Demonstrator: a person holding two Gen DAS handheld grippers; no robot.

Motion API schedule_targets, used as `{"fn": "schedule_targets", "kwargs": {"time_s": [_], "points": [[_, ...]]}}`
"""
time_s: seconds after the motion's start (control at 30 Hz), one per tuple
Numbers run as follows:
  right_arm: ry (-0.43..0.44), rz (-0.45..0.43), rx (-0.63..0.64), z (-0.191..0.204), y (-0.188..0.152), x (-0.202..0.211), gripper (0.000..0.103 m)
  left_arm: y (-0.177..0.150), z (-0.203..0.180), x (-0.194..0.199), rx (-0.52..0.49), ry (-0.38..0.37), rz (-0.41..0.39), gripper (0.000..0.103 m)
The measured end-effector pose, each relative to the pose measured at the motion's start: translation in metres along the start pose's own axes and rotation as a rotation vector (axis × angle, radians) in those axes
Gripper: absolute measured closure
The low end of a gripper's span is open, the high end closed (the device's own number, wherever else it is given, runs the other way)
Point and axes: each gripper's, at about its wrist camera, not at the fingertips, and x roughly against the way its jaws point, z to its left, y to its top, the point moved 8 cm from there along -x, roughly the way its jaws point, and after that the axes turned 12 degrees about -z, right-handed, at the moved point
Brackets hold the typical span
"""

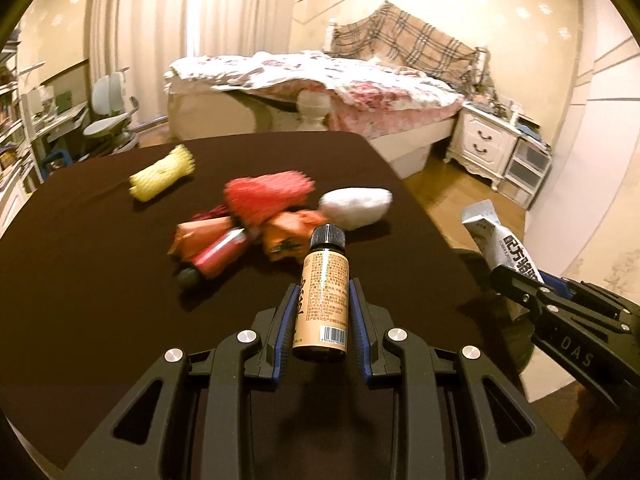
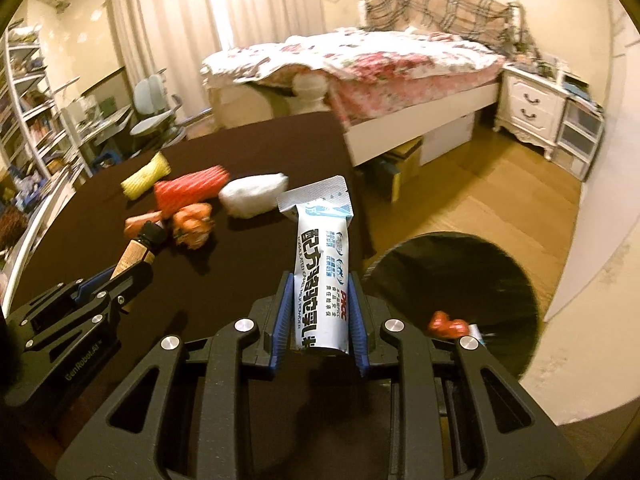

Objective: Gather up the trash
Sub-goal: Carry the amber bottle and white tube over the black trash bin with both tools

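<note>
So both grippers have something in them right now. The left gripper [image 1: 320, 300] is clamped narrow on a small brown bottle [image 1: 322, 296] with a black cap, blue pads pressing its sides, bottle pointing up and away over the dark table [image 1: 80, 280]. The right gripper [image 2: 319, 300] is pinched down on a white milk powder sachet [image 2: 322, 276], which sticks up between the pads with its torn top flared out. Using the table as the landmark: the left gripper and its bottle are above the table's near part, while the right gripper sits at the table's right edge, with the sachet lined up along that edge in the right wrist view. Off the table's right side, down on the wooden floor, there's a round black trash bin [image 2: 460, 280], and you can see a red scrap [image 2: 446, 325] already lying in it. Still on the table, roughly mid-surface, is a little heap: a red foam net [image 1: 268, 194], some orange wrappers [image 1: 288, 236] just in front of it, and a white crumpled wad [image 1: 356, 208] touching the heap's right end. A yellow foam net [image 1: 162, 176] lies apart from them, toward the table's far left. Beyond the table's far edge there's a bed [image 1: 320, 80] with a floral cover.
</note>
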Motion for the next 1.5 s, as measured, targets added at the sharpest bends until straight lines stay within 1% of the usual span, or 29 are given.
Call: {"fn": "schedule_targets", "kwargs": {"time_s": [0.2,0.37,0.53,0.73,1.0,1.23,1.43,1.5], "points": [[-0.08,-0.006,-0.048,-0.047,-0.001,0.001,0.077,0.007,-0.043,-0.012,-0.039,-0.061,-0.008,0.075],[-0.128,-0.009,-0.084,-0.077,-0.006,0.001,0.077,0.008,-0.071,-0.022,-0.062,-0.095,-0.004,0.075],[-0.157,-0.011,-0.105,-0.099,-0.011,-0.001,0.077,0.007,-0.1,-0.035,-0.094,-0.122,0.001,0.075],[-0.172,0.002,-0.129,-0.118,-0.02,-0.006,0.077,0.005,-0.124,-0.048,-0.141,-0.134,0.011,0.075],[-0.191,0.016,-0.152,-0.136,-0.026,-0.013,0.077,-0.001,-0.144,-0.064,-0.182,-0.137,0.04,0.075],[-0.204,0.011,-0.165,-0.147,-0.025,-0.014,0.077,0.001,-0.156,-0.072,-0.208,-0.141,0.036,0.075],[-0.217,0.008,-0.174,-0.152,-0.027,-0.012,0.077,0.001,-0.159,-0.076,-0.215,-0.142,0.039,0.075],[-0.223,0.006,-0.178,-0.154,-0.027,-0.012,0.075,0.0,-0.16,-0.078,-0.219,-0.136,0.04,0.075]]}}
